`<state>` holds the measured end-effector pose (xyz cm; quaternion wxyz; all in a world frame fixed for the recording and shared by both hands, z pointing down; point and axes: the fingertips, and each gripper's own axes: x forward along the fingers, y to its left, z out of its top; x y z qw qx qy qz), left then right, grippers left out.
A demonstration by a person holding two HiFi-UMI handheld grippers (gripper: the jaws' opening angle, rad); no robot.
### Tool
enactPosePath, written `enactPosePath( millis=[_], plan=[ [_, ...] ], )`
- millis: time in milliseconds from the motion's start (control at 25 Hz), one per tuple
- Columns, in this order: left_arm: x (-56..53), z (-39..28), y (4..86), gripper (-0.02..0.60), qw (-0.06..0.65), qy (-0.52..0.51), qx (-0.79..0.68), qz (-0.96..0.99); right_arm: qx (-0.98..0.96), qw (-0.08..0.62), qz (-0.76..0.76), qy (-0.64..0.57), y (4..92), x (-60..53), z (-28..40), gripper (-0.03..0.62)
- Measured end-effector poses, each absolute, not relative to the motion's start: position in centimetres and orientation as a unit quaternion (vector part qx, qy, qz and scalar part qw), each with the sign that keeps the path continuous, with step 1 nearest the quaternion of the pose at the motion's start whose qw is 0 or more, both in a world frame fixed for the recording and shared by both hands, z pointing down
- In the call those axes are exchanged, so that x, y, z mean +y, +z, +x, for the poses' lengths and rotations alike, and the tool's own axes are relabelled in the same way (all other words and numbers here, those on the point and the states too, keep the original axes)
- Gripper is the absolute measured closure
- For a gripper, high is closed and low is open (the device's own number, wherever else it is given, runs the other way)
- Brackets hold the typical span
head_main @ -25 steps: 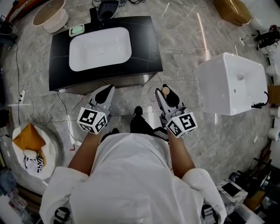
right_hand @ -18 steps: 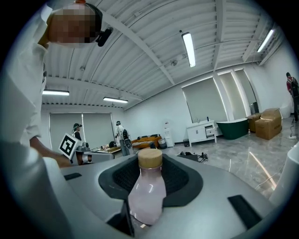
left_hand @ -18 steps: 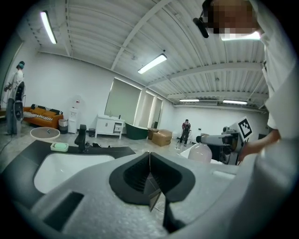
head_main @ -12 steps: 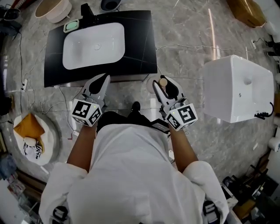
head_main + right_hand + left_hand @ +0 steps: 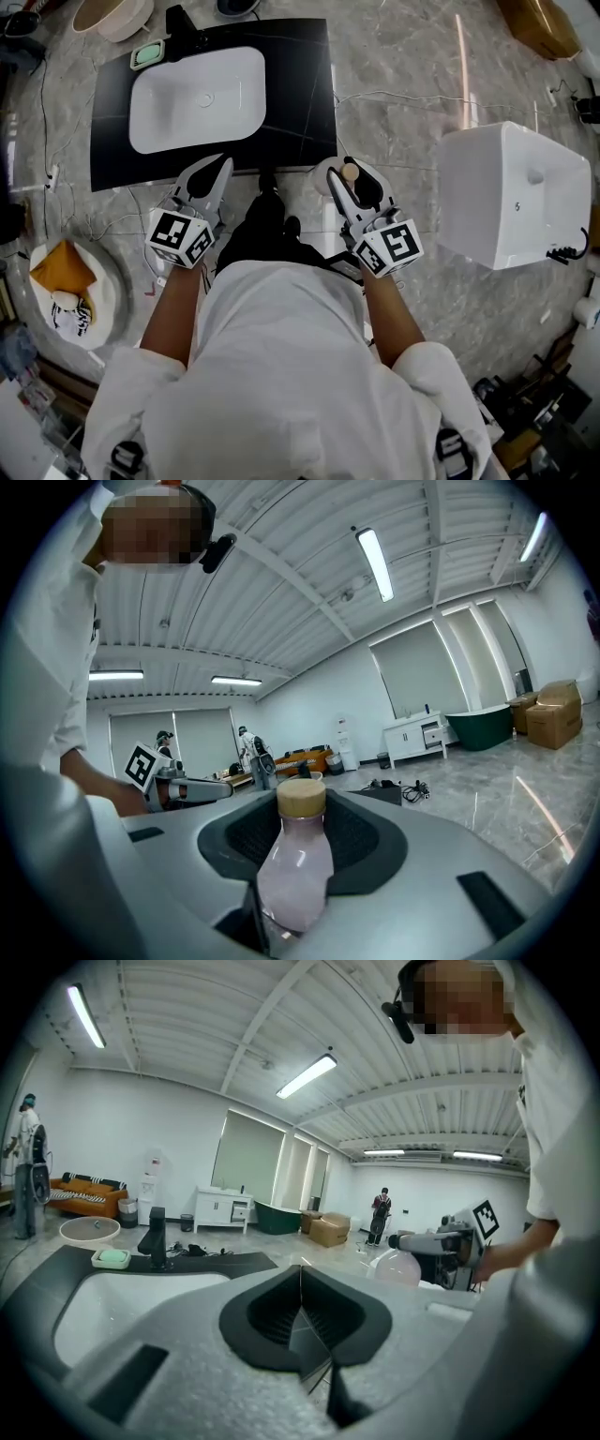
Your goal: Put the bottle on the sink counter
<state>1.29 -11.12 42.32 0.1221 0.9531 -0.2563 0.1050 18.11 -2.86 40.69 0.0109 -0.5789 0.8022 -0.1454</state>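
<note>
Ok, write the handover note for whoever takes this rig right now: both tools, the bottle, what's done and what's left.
Right tool: shut on the bottle, pale pink with a tan cap, held upright.
Left tool: shut, nothing in it.
Sink counter: black top with a white basin, just ahead of both tools.
Done: the bottle is gripped.
Left: carry it over the counter, probably to the bare black area right of the basin, set it down upright, then open the right tool.
</note>
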Motion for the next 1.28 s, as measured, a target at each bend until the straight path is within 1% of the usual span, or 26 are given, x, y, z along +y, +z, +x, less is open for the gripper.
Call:
enactPosePath(
  millis=[360, 840, 1040, 1280],
  plan=[
    [-17.7, 4.5, 42.2, 0.565, 0.138, 0.069, -0.237, 0.959, 0.798, -0.013, -0.588, -0.132, 39.8, -8.8, 20.2, 0.448],
    [-27.3, 5.6, 43.2, 0.566, 0.154, 0.062, -0.245, 0.955, 0.809, -0.038, -0.577, -0.107, 38.6, -20.9, 21.2, 0.448],
    [-29.4, 6.9, 44.9, 0.566, 0.169, 0.064, -0.243, 0.953, 0.810, -0.045, -0.579, -0.088, 38.5, -26.3, 22.6, 0.448],
    [-30.6, 8.9, 46.4, 0.566, 0.184, 0.071, -0.269, 0.943, 0.823, -0.037, -0.561, -0.076, 38.3, -31.0, 24.9, 0.448]
  ],
)
